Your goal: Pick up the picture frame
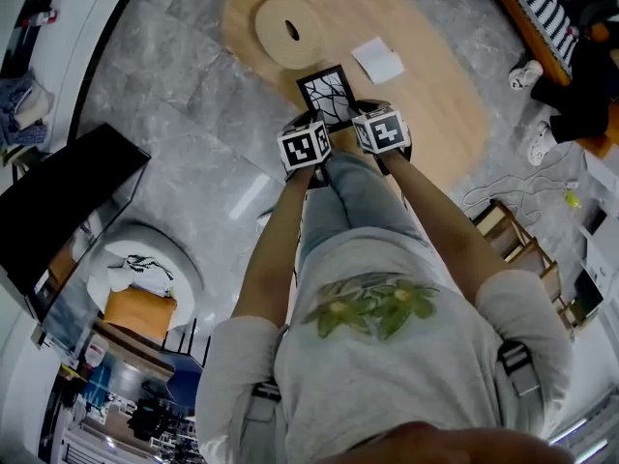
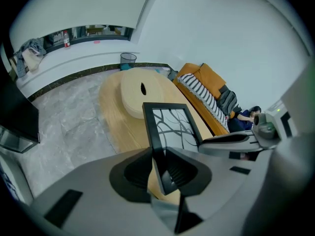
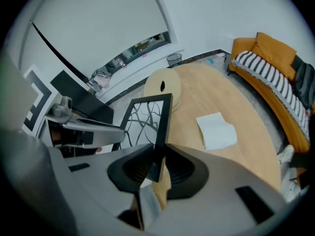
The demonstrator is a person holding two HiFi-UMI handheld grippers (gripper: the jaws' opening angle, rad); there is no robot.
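Observation:
A black picture frame (image 1: 329,96) with a white branch drawing hangs in the air above the oval wooden table (image 1: 435,85). My left gripper (image 1: 311,155) is shut on the picture frame's (image 2: 171,127) left edge, which runs between its jaws. My right gripper (image 1: 375,141) is shut on the picture frame's (image 3: 147,119) right edge in the same way. Both grippers point steeply down side by side, and each shows in the other's view: the right gripper (image 2: 246,139) and the left gripper (image 3: 78,127).
A round wooden disc with a slot (image 1: 289,30) and a white folded paper (image 1: 377,60) lie on the table. An orange sofa with a striped cushion (image 3: 275,77) stands at the right. A dark screen (image 1: 58,211) stands at the left, on the grey marble floor (image 1: 174,124).

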